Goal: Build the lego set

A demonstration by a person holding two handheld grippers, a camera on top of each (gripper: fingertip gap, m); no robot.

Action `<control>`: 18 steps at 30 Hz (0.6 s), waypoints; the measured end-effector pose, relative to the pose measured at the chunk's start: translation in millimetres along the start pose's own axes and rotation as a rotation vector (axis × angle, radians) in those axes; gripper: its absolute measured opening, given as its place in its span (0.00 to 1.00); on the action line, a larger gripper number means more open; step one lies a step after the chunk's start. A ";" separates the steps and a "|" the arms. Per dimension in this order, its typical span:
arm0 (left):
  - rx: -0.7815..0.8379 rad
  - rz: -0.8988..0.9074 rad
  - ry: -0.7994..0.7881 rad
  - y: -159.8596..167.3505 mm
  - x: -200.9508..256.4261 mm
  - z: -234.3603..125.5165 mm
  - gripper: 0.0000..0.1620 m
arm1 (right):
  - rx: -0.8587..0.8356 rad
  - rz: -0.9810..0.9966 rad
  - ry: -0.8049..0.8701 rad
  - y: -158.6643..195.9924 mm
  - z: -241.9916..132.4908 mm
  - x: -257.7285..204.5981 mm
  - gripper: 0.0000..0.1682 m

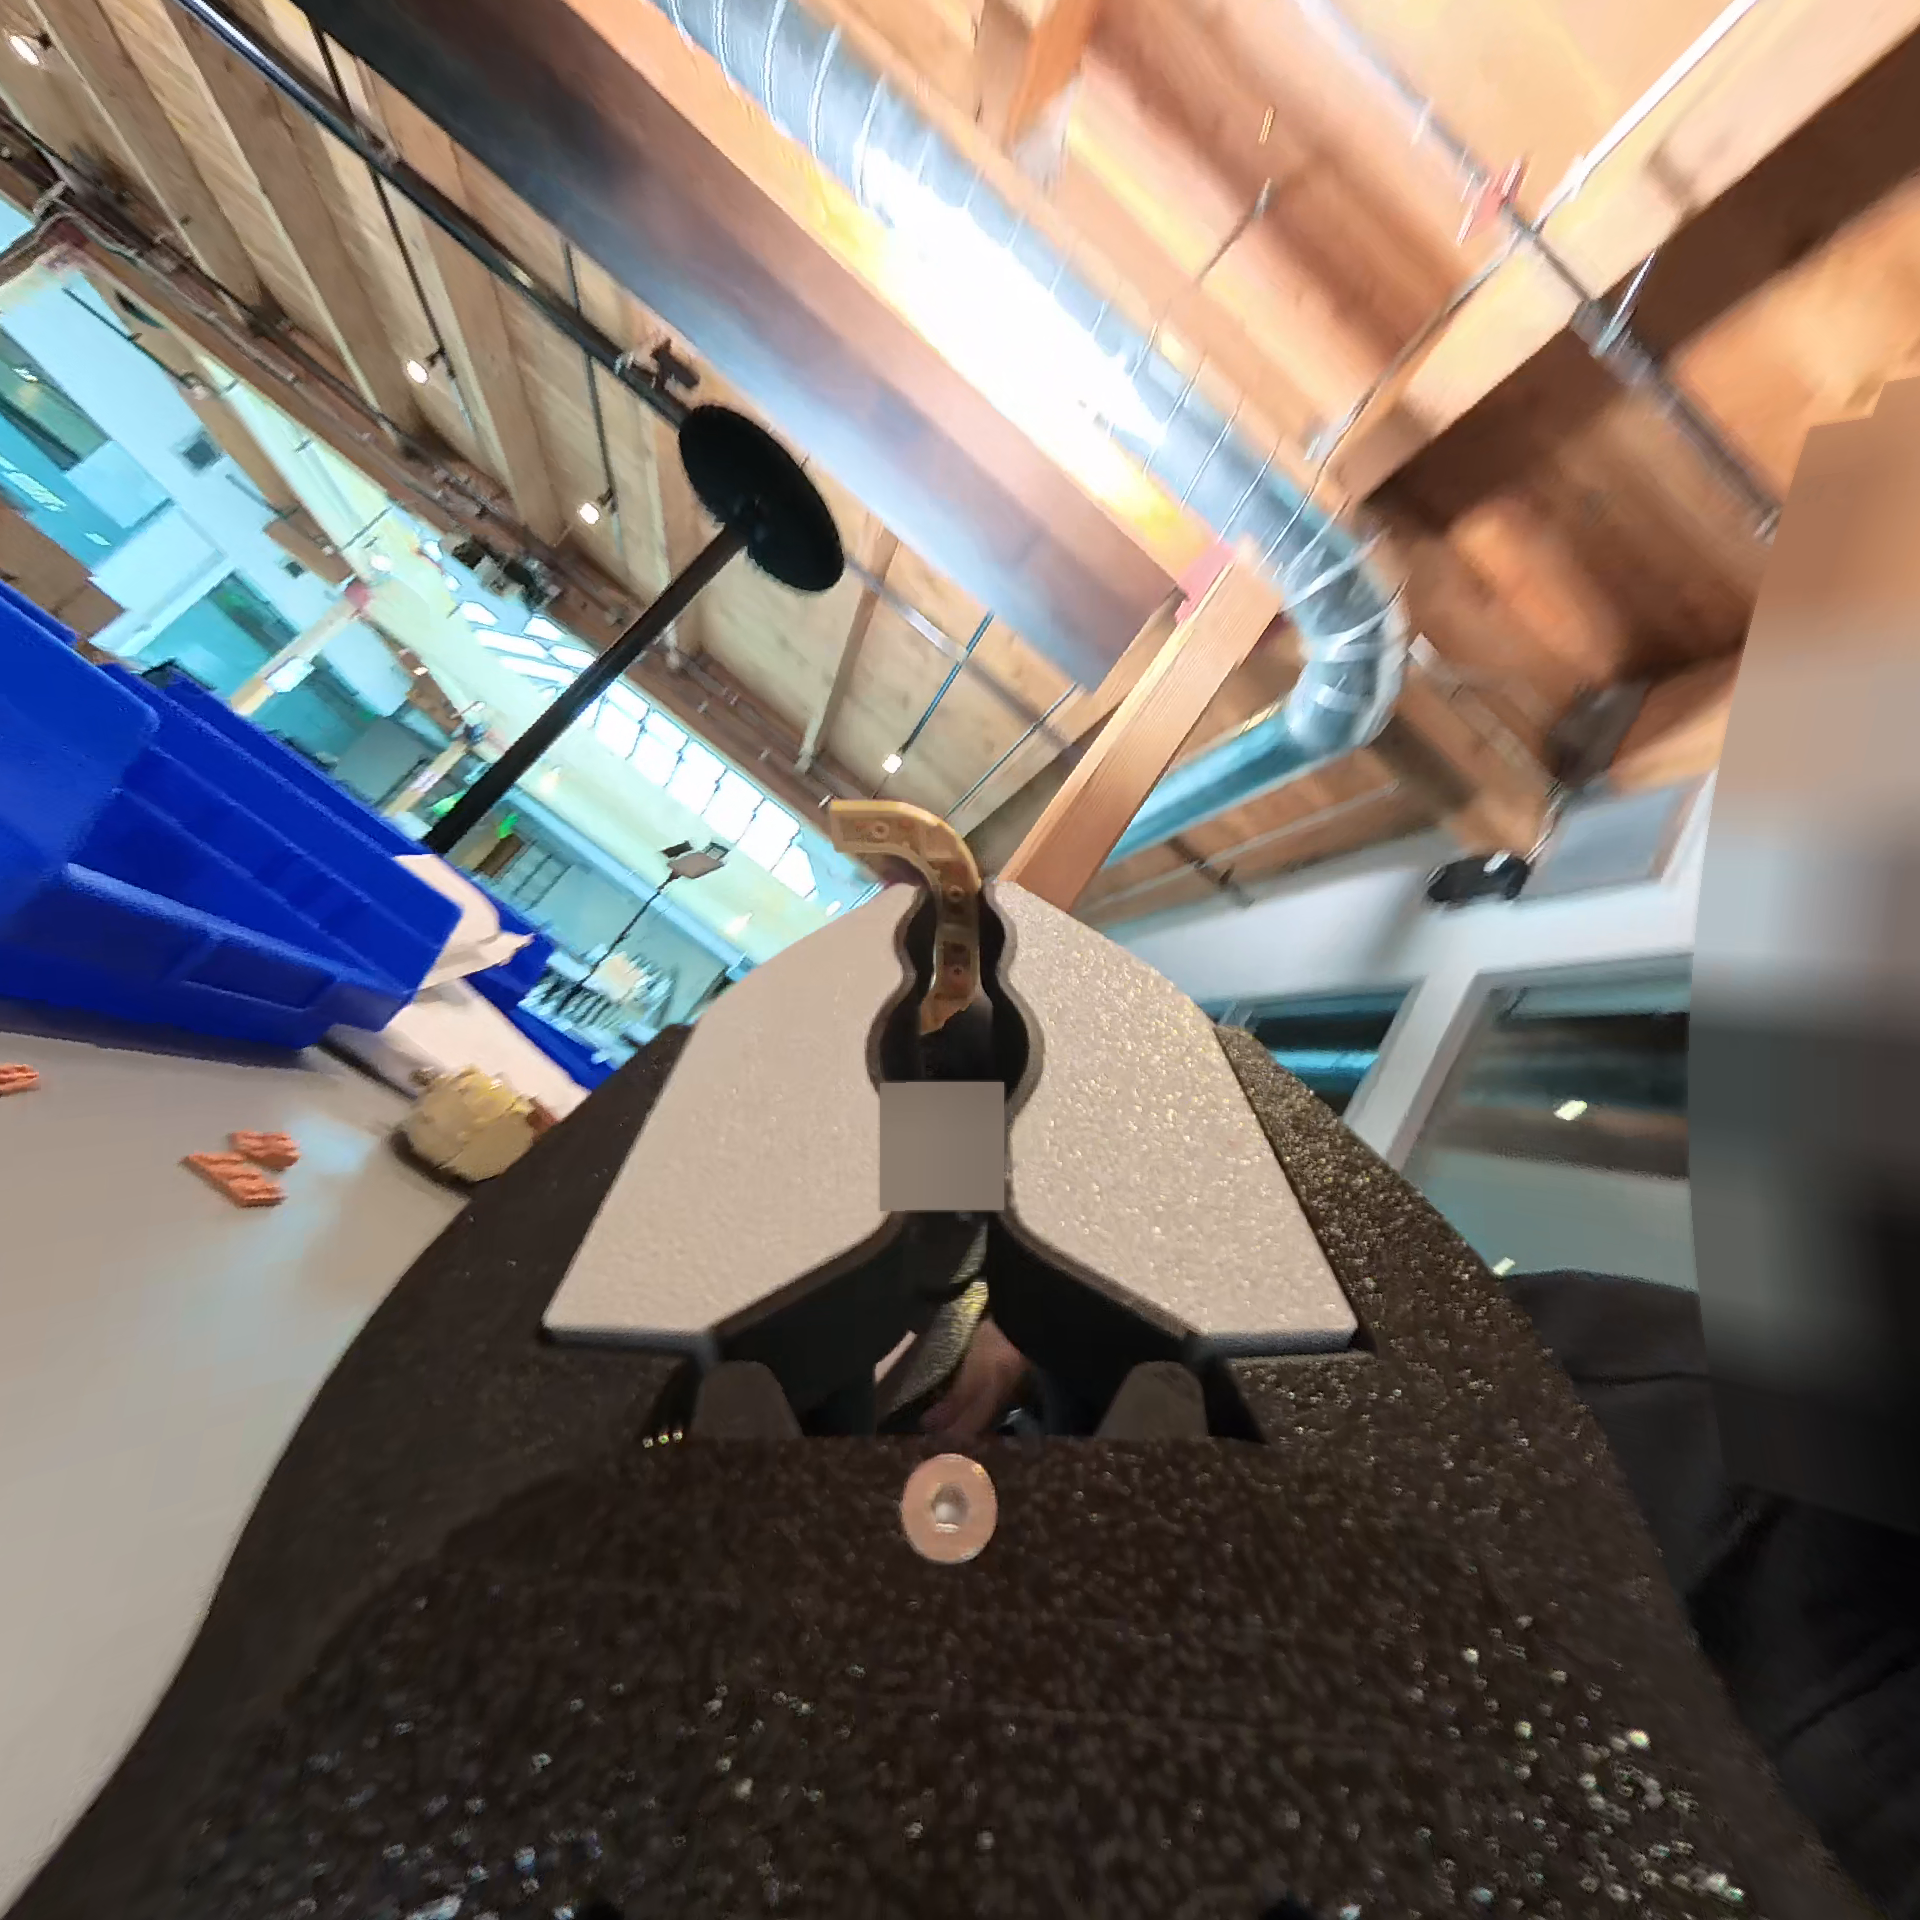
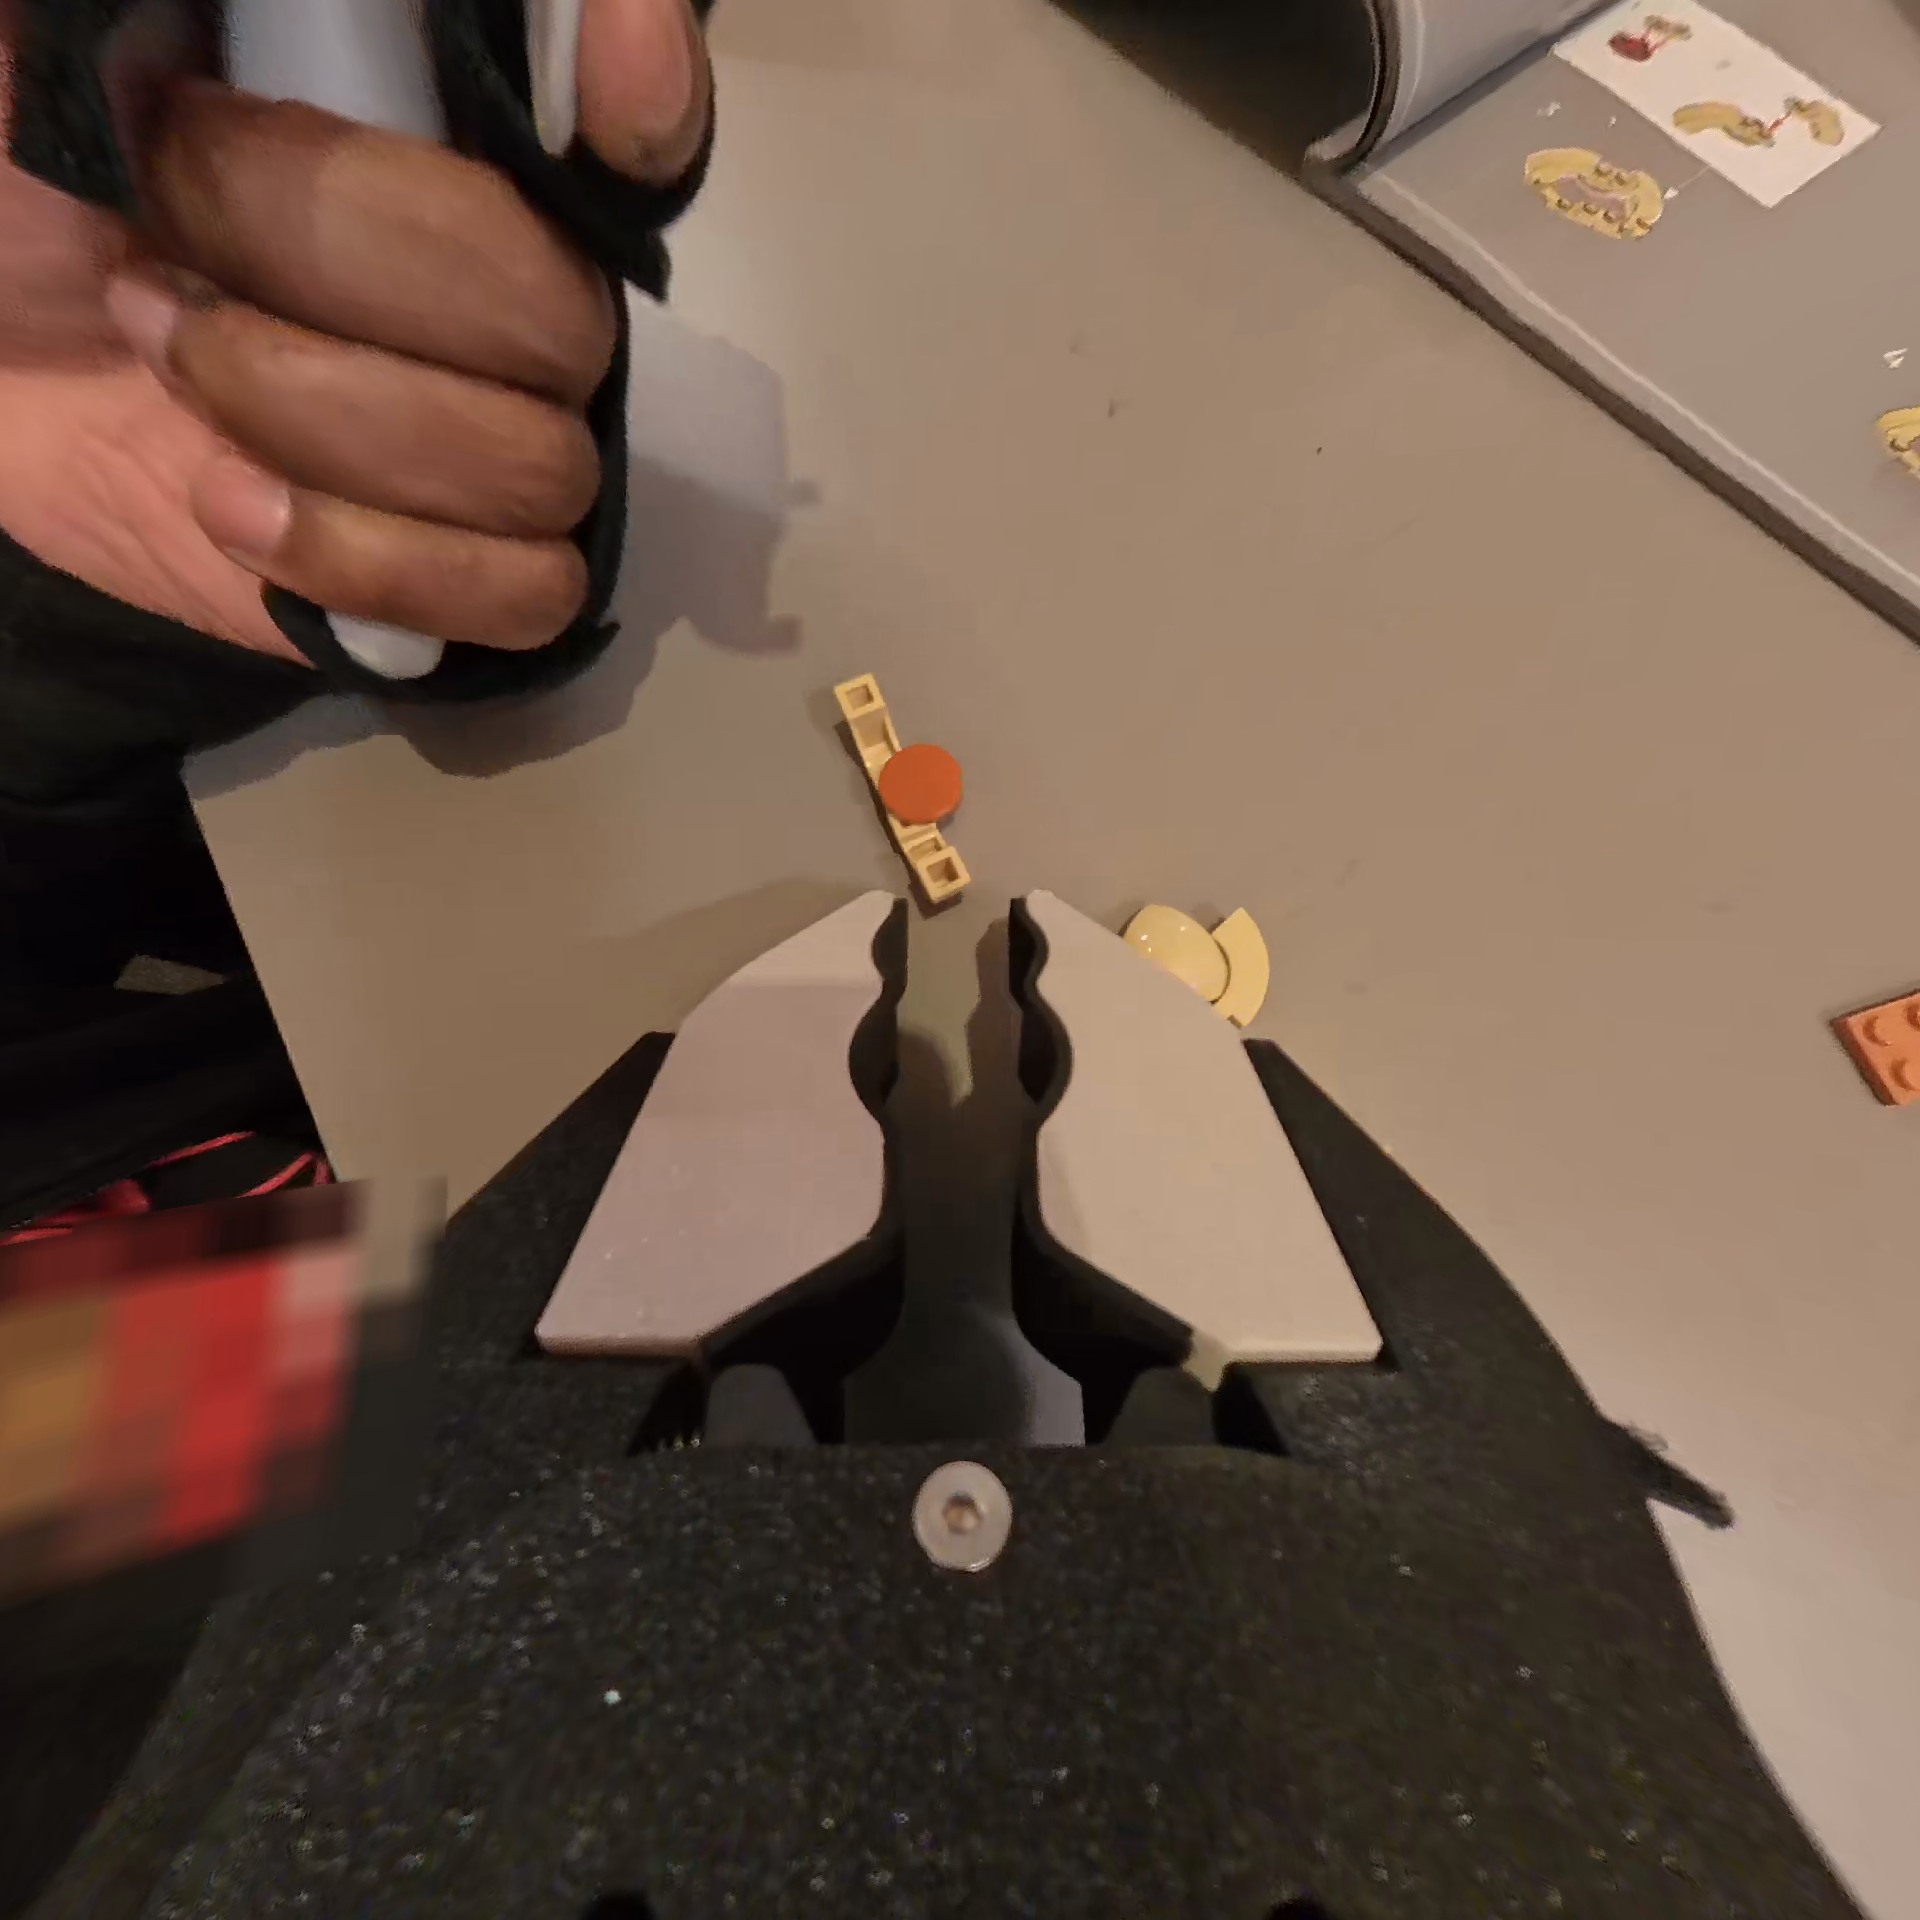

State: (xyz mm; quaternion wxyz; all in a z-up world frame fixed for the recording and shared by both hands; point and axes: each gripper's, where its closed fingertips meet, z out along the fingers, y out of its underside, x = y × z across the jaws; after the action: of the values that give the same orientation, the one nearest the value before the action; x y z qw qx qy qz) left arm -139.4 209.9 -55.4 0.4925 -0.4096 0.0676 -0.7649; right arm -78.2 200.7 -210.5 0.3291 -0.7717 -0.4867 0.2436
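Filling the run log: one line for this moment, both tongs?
left tongs: shut on curved tan piece, raised | right tongs: open, over tan bar with orange disc on table

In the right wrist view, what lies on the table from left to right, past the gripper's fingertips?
Hand → tan bar piece with orange round tile → tan curved pieces → orange plate, cut by the right edge.

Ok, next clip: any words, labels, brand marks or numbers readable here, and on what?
No text can be read in either view.
Instruction page: drawings only; any print is too small to read.
Tan curved piece in the left hand-held gripper: small moulded marks, too blurred to read.
Blue bins: no label shows.
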 end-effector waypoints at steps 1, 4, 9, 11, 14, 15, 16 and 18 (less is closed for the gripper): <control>0.017 -0.020 0.009 -1.9 -0.3 -1.4 0.05 | 0.022 0.007 -0.016 -2.9 -1.4 0.0 0.11; 0.050 -0.061 0.032 -5.9 -0.3 -3.6 0.04 | 0.055 0.043 -0.075 -6.5 -3.8 -0.3 0.11; 0.077 -0.109 0.054 -8.6 -2.0 -3.6 0.04 | 0.087 0.074 -0.164 -9.9 -6.2 -3.9 0.12; 0.086 -0.135 0.070 -8.9 -2.1 -2.5 0.05 | 0.091 0.068 -0.201 -10.1 -6.9 -7.8 0.12; 0.099 -0.161 0.085 -10.4 -2.3 -2.6 0.05 | 0.101 0.085 -0.240 -10.8 -8.6 -9.6 0.12; 0.107 -0.166 0.085 -11.5 -2.9 -3.1 0.05 | 0.107 0.094 -0.255 -11.3 -9.5 -10.0 0.12; 0.114 -0.172 0.085 -12.8 -3.6 -3.4 0.05 | 0.116 0.103 -0.270 -12.2 -10.7 -10.2 0.13; 0.125 -0.184 0.088 -14.6 -4.5 -3.1 0.05 | 0.136 0.129 -0.307 -14.1 -13.6 -10.5 0.13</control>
State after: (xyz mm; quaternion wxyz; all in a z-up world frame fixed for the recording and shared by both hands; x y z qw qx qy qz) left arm -150.9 220.0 -52.5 0.4412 -0.3486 0.0036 -0.8269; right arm -81.4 191.8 -190.4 0.2862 -0.7309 -0.4633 0.4114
